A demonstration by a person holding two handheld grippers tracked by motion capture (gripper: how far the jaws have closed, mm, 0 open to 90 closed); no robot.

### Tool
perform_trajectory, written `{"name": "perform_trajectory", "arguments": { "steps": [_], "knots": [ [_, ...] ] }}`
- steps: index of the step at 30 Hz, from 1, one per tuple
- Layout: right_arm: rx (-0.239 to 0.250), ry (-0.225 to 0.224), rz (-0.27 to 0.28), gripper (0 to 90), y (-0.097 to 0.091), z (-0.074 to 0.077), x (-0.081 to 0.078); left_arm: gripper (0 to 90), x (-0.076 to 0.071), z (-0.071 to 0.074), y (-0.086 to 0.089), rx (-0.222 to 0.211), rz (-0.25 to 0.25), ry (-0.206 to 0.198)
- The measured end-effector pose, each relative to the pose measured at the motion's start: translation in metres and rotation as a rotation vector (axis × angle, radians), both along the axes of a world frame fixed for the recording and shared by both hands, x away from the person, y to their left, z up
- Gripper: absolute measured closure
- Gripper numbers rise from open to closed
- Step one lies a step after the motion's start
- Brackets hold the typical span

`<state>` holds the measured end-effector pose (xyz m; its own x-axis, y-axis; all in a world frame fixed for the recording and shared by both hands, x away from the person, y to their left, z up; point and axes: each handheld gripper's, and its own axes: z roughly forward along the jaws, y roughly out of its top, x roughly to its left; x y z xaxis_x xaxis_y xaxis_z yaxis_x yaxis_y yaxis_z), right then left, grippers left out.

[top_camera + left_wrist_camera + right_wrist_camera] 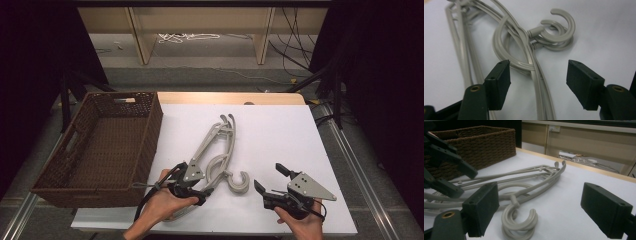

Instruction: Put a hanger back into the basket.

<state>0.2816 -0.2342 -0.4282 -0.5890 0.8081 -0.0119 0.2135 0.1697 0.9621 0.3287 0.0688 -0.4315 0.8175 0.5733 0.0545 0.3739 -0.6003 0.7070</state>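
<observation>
A stack of grey plastic hangers (216,145) lies on the white table top (280,130), their hooks (239,183) pointing toward the front. My left gripper (199,184) sits low over the near ends of the hanger arms. In the left gripper view its jaws (540,80) stand apart with the hanger arms (534,72) between them, the pads not touching, and the hooks (560,30) lie beyond. My right gripper (270,176) rests open just right of the hooks, holding nothing. In the right gripper view (544,207) the hooks (519,222) lie close ahead and the left gripper (465,182) shows at the left.
A brown wicker basket (150,130) stands at the table's left side, empty inside; it is also in the right gripper view (486,142). White table surface lies bare to the right of the hangers. Beyond the table are wooden furniture legs and loose cables (187,37) on the floor.
</observation>
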Motion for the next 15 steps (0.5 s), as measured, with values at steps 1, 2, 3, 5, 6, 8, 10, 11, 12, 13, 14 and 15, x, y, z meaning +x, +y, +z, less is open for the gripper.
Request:
{"name": "perform_trajectory", "arguments": {
  "steps": [1,2,3,5,6,8,10,11,12,13,14,15],
  "knots": [
    [0.001,0.0,-0.001,15.9,0.0,0.0,0.0,37.4,0.003,-0.003,-0.004,0.011,0.002,0.029],
    [0.001,0.0,0.0,15.9,0.0,0.0,0.0,38.3,0.005,-0.005,-0.005,0.024,0.006,0.035],
    [0.01,0.008,0.008,15.9,0.001,-0.001,0.0,39.0,0.008,-0.008,-0.007,0.041,0.001,0.059],
    [0.008,0.011,0.009,15.9,0.001,-0.001,0.0,40.6,0.013,-0.012,-0.01,0.052,0.002,0.095],
    [0.01,0.008,0.008,15.9,0.001,-0.001,0.0,41.8,0.015,-0.014,-0.011,0.062,0.005,0.093],
    [0.007,0.007,0.007,16.0,0.001,-0.001,0.001,44.7,0.017,-0.016,-0.012,0.085,0.0,0.113],
    [-0.009,0.012,0.008,16.0,0.0,-0.001,0.001,45.5,0.018,-0.017,-0.015,0.1,0.005,0.124],
    [-0.008,0.01,0.008,16.0,0.0,-0.001,0.001,46.6,0.02,-0.018,-0.015,0.115,-0.003,0.145],
    [-0.007,0.01,0.008,16.1,0.0,-0.001,0.001,47.4,0.022,-0.019,-0.016,0.118,-0.002,0.146],
    [-0.01,0.012,0.009,16.1,0.0,-0.001,0.001,48.5,0.024,-0.022,-0.016,0.115,0.011,0.143],
    [-0.018,0.018,0.004,16.1,0.0,-0.001,0.0,49.6,0.025,-0.023,-0.016,0.105,0.018,0.155],
    [-0.015,0.012,0.003,16.1,0.0,-0.001,0.001,51.1,0.026,-0.024,-0.015,0.099,0.02,0.168]
  ]
}}
